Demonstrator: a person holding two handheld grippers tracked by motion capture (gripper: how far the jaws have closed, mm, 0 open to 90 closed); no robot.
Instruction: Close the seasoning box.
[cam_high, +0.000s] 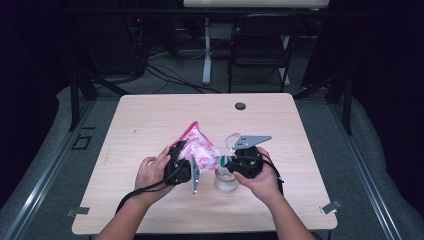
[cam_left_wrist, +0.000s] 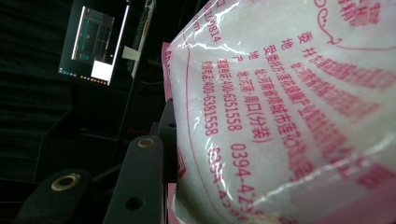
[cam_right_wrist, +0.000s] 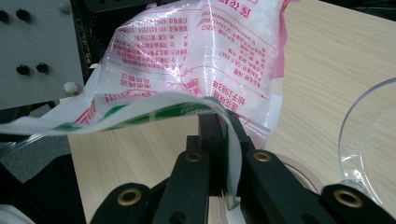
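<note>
A clear plastic bag with pink print and white powder inside hangs between both grippers above the table's middle. My left gripper is shut on the bag's body; its left finger lies against the bag, and the other finger is hidden behind it. My right gripper is shut on the bag's green-and-white edge strip, which is pinched between its jaws. The bag bulges just beyond them. A clear glass jar stands on the table under the right gripper.
A second clear glass vessel stands just beyond the right gripper. A black grommet sits near the wooden table's far edge. A folding chair and cables lie on the floor behind.
</note>
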